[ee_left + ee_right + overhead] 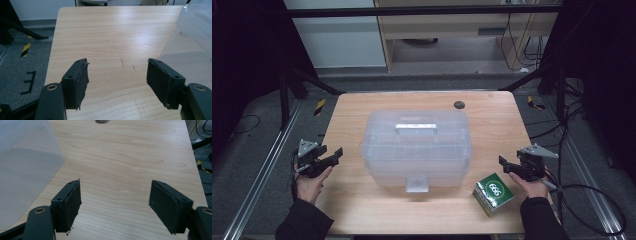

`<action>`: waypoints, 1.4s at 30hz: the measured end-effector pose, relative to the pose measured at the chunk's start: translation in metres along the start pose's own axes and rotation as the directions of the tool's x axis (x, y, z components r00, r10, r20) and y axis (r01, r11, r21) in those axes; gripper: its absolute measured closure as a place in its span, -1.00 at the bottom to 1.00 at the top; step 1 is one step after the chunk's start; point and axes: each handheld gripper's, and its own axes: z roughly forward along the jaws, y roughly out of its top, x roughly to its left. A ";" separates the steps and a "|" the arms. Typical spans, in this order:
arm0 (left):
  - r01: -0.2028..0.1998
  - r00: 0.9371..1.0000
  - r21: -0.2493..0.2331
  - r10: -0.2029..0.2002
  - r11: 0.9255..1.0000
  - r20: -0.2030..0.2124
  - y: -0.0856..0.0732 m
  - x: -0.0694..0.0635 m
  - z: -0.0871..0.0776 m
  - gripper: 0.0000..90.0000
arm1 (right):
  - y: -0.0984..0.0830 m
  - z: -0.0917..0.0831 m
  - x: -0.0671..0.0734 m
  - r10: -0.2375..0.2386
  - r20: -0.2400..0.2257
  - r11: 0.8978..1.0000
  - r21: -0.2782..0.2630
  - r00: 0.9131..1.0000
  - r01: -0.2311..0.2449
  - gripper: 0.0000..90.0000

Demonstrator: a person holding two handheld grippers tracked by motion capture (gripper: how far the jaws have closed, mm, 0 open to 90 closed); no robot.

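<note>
Left hand-held gripper (336,155): jaws wide apart, empty, just left of the translucent lidded box (417,147) mid-counter (362,210). Right hand-held gripper (504,163): jaws apart, empty, right of box. Green carton (493,194) at box's near-right corner, beside right hand-held gripper.

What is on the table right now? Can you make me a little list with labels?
table: light wooden top
big thing: see-through plastic box with a lid and handle, lid shut, in the middle
small thing: green carton, near the front right corner, apart from the plastic box
left claw: open, nothing in it, beside the left side of the plastic box, not touching
right claw: open, nothing in it, just behind the green carton
dark round spot: at the far edge of the table
</note>
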 end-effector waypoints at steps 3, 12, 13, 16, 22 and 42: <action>-0.014 1.000 -0.009 0.014 1.000 0.016 0.004 -0.001 0.000 -0.19 | 0.001 -0.002 0.000 0.017 -0.037 1.000 -0.024 0.999 -0.018 -0.57; -0.095 0.995 -0.051 0.096 0.994 0.036 0.022 -0.012 -0.014 -0.22 | 0.000 0.002 0.003 0.016 -0.059 1.000 0.019 0.998 -0.015 -0.78; -0.095 0.995 -0.050 0.097 0.994 0.039 0.024 -0.012 -0.017 -0.23 | 0.001 0.001 0.004 0.024 -0.061 1.000 0.018 0.998 -0.023 -0.79; -0.091 0.994 -0.061 0.094 0.994 0.046 0.031 -0.012 -0.024 -0.27 | 0.001 0.002 0.004 0.005 -0.051 1.000 0.021 0.999 -0.004 -0.78; -0.118 0.991 -0.064 0.122 0.991 0.059 0.046 -0.015 -0.032 -0.28 | 0.003 -0.001 0.008 -0.039 -0.018 0.999 0.000 0.999 0.039 -0.62; -0.278 0.949 -0.095 0.288 0.956 0.126 0.104 -0.044 -0.035 -0.24 | 0.009 -0.005 0.017 -0.102 -0.042 0.995 -0.009 0.994 0.101 -0.26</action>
